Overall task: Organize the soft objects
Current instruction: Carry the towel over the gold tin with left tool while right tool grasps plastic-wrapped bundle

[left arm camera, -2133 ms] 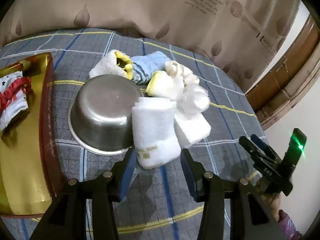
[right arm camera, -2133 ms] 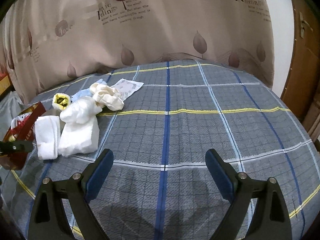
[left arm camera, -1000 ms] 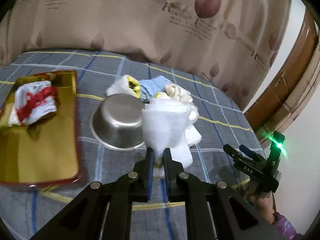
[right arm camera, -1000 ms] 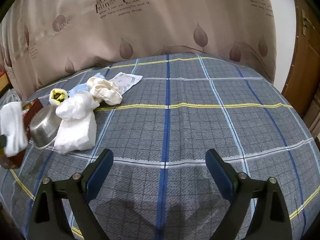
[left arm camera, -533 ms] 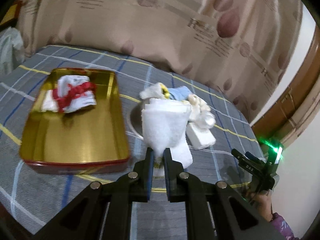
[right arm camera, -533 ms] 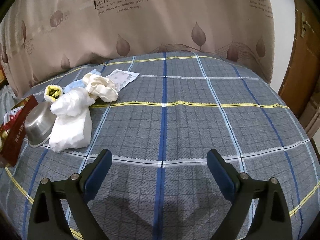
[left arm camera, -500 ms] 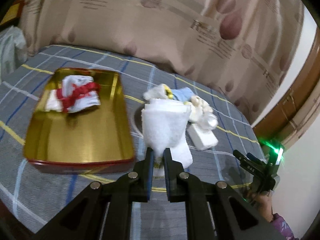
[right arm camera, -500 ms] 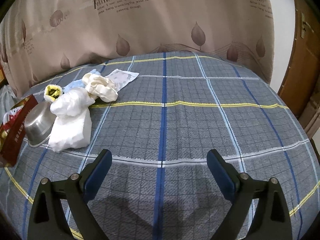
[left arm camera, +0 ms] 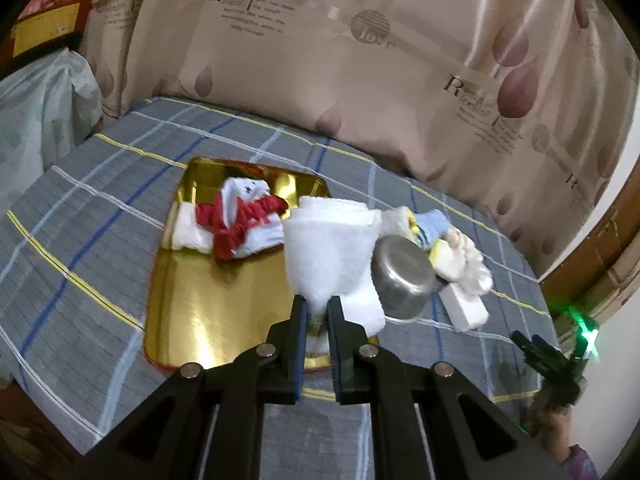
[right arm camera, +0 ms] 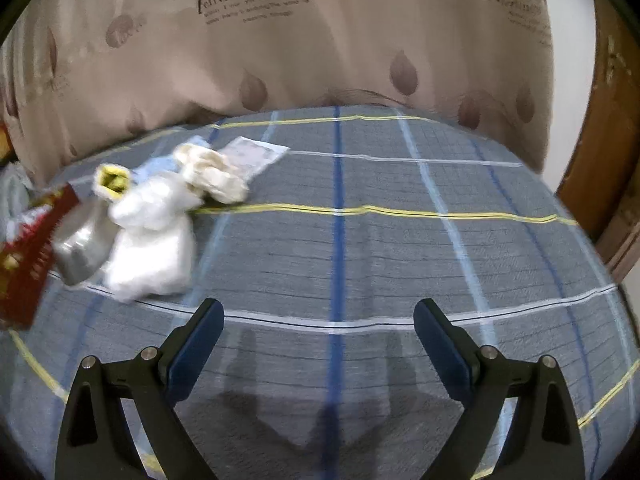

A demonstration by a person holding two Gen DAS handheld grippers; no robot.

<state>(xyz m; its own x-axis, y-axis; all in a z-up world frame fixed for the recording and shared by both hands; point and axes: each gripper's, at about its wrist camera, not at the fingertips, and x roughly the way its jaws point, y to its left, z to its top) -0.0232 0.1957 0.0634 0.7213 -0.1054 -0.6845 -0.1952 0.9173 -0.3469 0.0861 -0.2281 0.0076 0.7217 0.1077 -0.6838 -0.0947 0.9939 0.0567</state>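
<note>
Plaid bedcover (right arm camera: 360,248) wide and bare across middle and right of right wrist view, ending at beige curtain (right arm camera: 320,40) behind and at wooden door frame (right arm camera: 600,160) on right

Clutter kept to left side: gold tray (left arm camera: 192,300) with red rim lying flat, steel bowl (left arm camera: 404,276) just beside its right edge, heap of small cloths (left arm camera: 456,260) touching bowl on far side, white folded block (left arm camera: 464,308) at heap's near end

Open strip of bedcover between tray's near rim and bed edge; more bare cover left of tray, up to pale bundle (left arm camera: 36,128) at far left

Left gripper (left arm camera: 318,316) clenched on folded white towel (left arm camera: 332,252), pinched at lower end, rest standing up above tips; held clear of bedding, over tray's right part, hiding part of bowl

Towel thick, fluffy, folded in layers with rounded top fold; printed patch at pinched end, too small to read

Red-and-white cloth (left arm camera: 236,220) lying in tray's far end

Right gripper (right arm camera: 318,332) spread wide with nothing between, above bare bedcover
</note>
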